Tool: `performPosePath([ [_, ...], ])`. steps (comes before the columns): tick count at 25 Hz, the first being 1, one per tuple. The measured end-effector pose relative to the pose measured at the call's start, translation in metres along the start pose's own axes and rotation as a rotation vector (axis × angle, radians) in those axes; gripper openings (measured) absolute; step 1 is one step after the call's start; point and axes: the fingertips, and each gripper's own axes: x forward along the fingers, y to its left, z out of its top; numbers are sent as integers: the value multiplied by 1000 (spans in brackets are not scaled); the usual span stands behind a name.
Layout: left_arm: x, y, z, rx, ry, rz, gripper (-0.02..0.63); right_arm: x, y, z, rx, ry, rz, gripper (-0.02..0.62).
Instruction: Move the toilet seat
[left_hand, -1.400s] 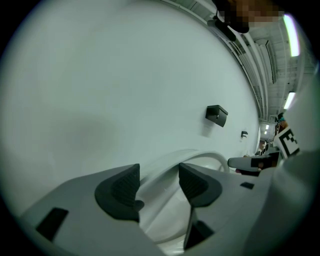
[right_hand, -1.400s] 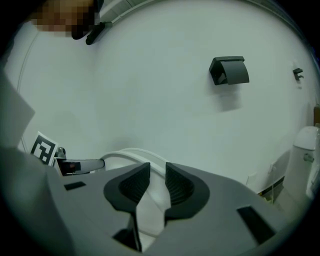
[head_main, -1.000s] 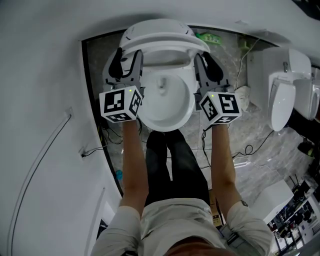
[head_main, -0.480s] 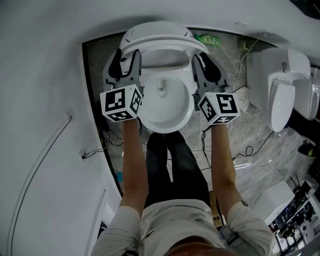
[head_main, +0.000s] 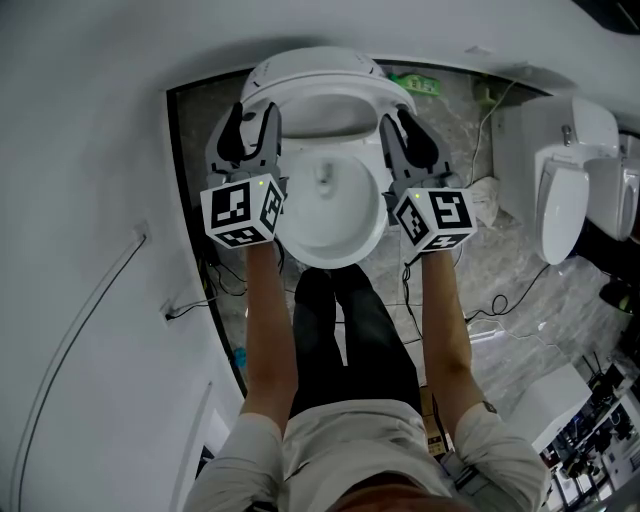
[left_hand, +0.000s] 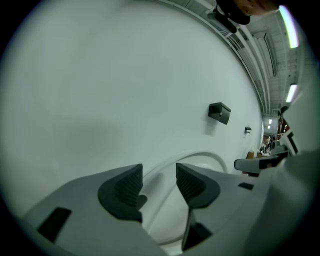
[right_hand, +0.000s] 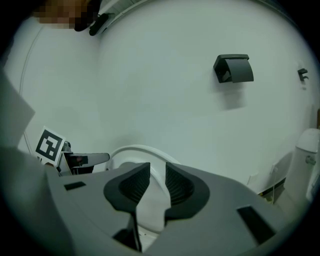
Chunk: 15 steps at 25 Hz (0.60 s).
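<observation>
The white toilet seat (head_main: 330, 100) stands tilted up over the bowl (head_main: 300, 240), in front of the raised lid (head_main: 315, 62). My left gripper (head_main: 250, 112) is at the seat's left side; its jaws have just been closing. The seat's rim (left_hand: 200, 156) runs through the gap of the left gripper (left_hand: 159, 180), and the pads (left_hand: 127, 186) stand clear of it. My right gripper (head_main: 398, 120) is at the seat's right side. In the right gripper view its jaws (right_hand: 157, 180) are narrow, with the white seat (right_hand: 135, 150) pinched between them.
A white wall curves along the left. Another white fixture (head_main: 570, 190) stands at the right. Cables (head_main: 500, 290) lie on the marbled floor, with a green item (head_main: 415, 80) behind the toilet. A black holder (right_hand: 233, 68) hangs on the wall. The person's legs stand before the bowl.
The seat has tipped a little further up toward the lid. The right gripper has shifted slightly left with it; the left gripper has stayed put.
</observation>
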Motion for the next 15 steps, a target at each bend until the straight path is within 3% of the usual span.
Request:
performPosePath([
  [7,-21,-8,18,19,-26,-27,191,-14,14,17,-33,-18,6,95],
  [15,-73,-33,65,81,-79,-74,51,-62,45,59,-98,-53,-4,37],
])
